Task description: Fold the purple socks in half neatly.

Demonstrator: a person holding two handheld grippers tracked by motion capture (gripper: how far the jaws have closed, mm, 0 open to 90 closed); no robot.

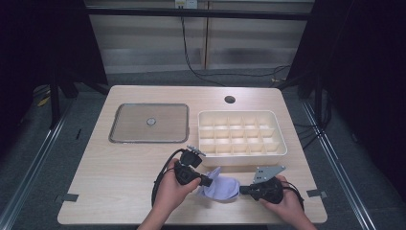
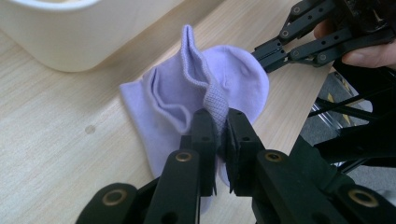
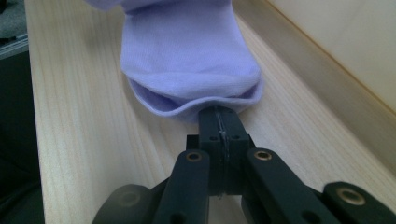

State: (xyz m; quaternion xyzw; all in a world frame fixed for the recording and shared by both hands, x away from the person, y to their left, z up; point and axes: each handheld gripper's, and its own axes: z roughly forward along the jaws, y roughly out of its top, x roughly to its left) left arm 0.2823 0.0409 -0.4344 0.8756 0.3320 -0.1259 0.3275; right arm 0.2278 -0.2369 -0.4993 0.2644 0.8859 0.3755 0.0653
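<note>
— Your left gripper [image 2: 218,122] sits closest, jaws clamped on the ribbed cuff of the lilac sock [image 2: 196,98]. And the big things?
— Wooden table [image 1: 124,187] first, then the white divided box [image 1: 242,133], and the sock just in front of it; your right gripper [image 3: 219,122] pinches its far edge, jaws together

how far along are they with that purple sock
Early. Done: both grippers have hold of the lilac sock on the table. The left gripper pinches its ribbed cuff, and the right gripper is shut on the opposite edge. In hand: handling it between them, likely folding. Left: probably putting it into the white divided box, whose compartments look empty.
</note>
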